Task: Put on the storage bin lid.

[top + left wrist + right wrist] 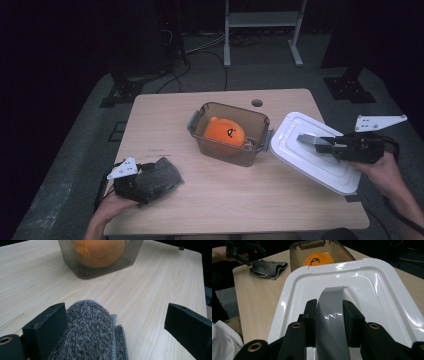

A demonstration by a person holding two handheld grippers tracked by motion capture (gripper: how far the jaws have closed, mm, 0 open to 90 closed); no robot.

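White, glossy lid (312, 150), rectangular with rounded corners and stepped ridges around a raised middle panel; grey handle strap (332, 315) arching up from its centre. Tilted, near edge low over the right side of the table (165, 115), far edge raised toward the bin. Clamped by the right gripper (327, 145), both black jaws pressed against the sides of the grey strap, as seen in the right gripper view. Held just beside the smoky, translucent bin (231, 134), apart from its rim or barely touching; cannot tell which.

Standing open at the middle of the table, that bin, grey latches at both short ends. Inside, an orange plush toy (225, 132) with a small dark face mark, resting on the bottom.

Further out, at the near left corner, a folded grey knitted cloth (160, 177), speckled, with a lighter hem. Lying on the wood between the jaws of the left gripper (145, 182), jaws spread wide: one against the cloth's side, the other well clear with bare tabletop between.
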